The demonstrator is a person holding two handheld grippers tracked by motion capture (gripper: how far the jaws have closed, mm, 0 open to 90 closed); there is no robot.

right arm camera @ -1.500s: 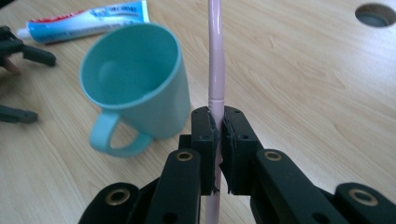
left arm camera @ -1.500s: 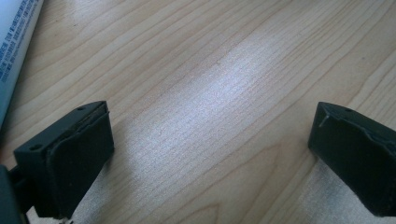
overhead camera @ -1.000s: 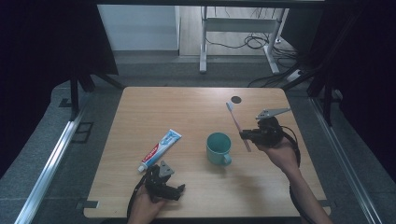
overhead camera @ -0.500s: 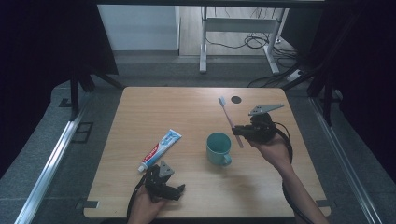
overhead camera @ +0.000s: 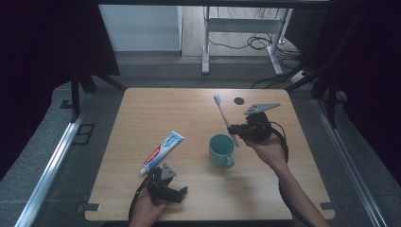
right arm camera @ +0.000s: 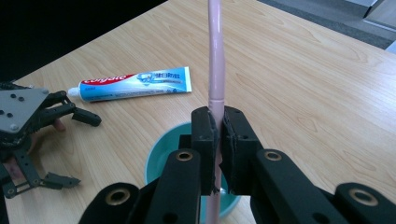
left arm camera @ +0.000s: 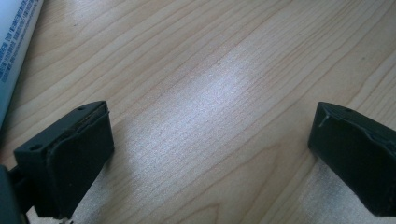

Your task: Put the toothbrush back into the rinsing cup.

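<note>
Mug (overhead camera: 221, 150), teal, stands upright near the table (overhead camera: 142, 109) centre; its contents cannot be seen. Right gripper (overhead camera: 235, 130) clamps a pink toothbrush (overhead camera: 225, 118) just right of the mug, handle end over the rim. Left gripper (overhead camera: 182, 194) rests with jaws wide apart, near the toothpaste tube (overhead camera: 161, 152).

The left tool (left arm camera: 210, 154) hangs close over the pale wood counter (left arm camera: 224, 70), its two black jaws standing wide apart at about seven and four o'clock with bare woodgrain between them. A glare patch lies at centre. At eleven o'clock, the white-and-blue toothpaste tube (left arm camera: 14, 51) runs along the edge.
</note>
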